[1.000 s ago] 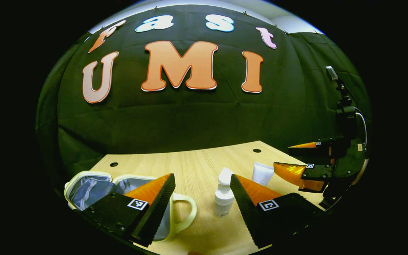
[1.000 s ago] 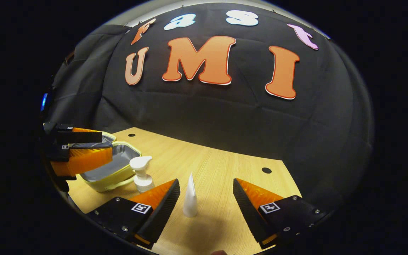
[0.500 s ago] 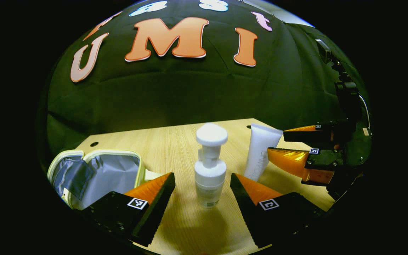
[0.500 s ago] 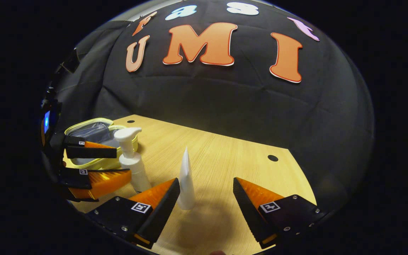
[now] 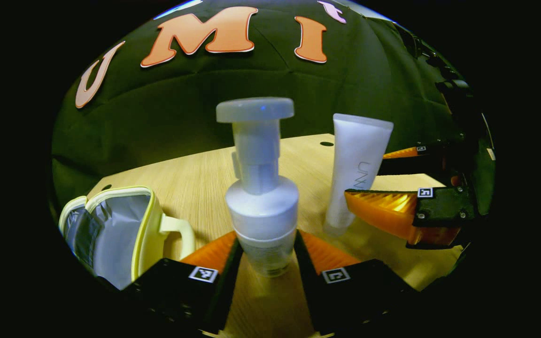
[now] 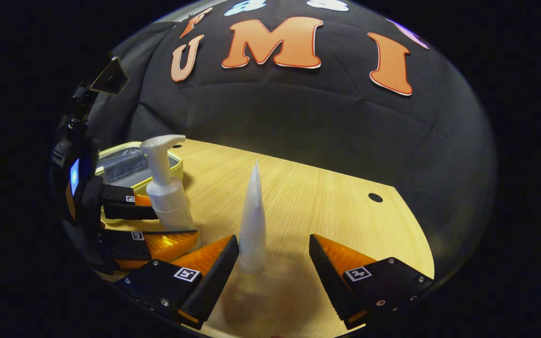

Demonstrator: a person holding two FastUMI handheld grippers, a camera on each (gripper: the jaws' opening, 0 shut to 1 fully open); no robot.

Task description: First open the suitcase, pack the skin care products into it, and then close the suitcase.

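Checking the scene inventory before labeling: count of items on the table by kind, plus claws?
Pump bottle: 1
Squeeze tube: 1
Suitcase, open: 1
Claws: 2, left claw closed on the pump bottle, right claw open around the squeeze tube
Total: 5
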